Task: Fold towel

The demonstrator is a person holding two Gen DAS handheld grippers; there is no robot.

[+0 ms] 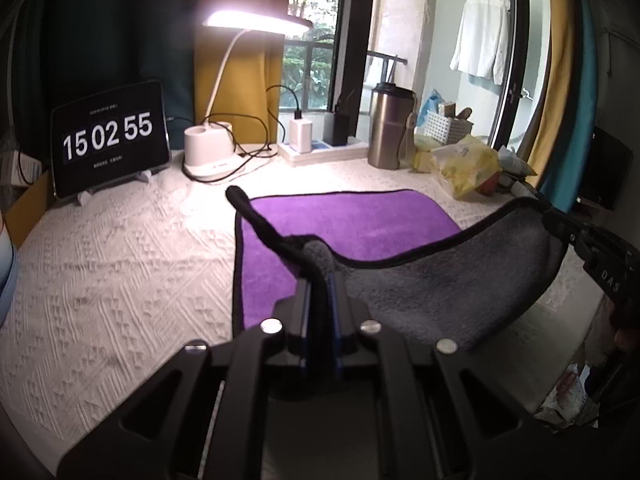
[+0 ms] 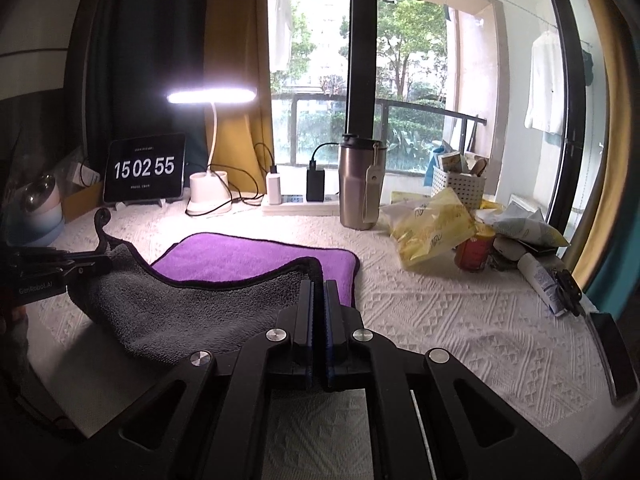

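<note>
My left gripper [image 1: 318, 276] and right gripper [image 2: 318, 284], each clamped on a near corner of the purple-and-grey towel [image 1: 352, 220], hold its near edge raised across the white quilted tabletop [image 1: 120, 260], the far half lying flat straight ahead toward the window-side edge.

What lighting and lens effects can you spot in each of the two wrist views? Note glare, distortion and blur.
Left wrist view: the desk lamp head blows out to white glare, and the window frame bows from fisheye distortion. Right wrist view: the lamp glares less, the daylit window is bright, and the curtains at the edges curve; the towel is sharp, the close gripper body soft.
</note>
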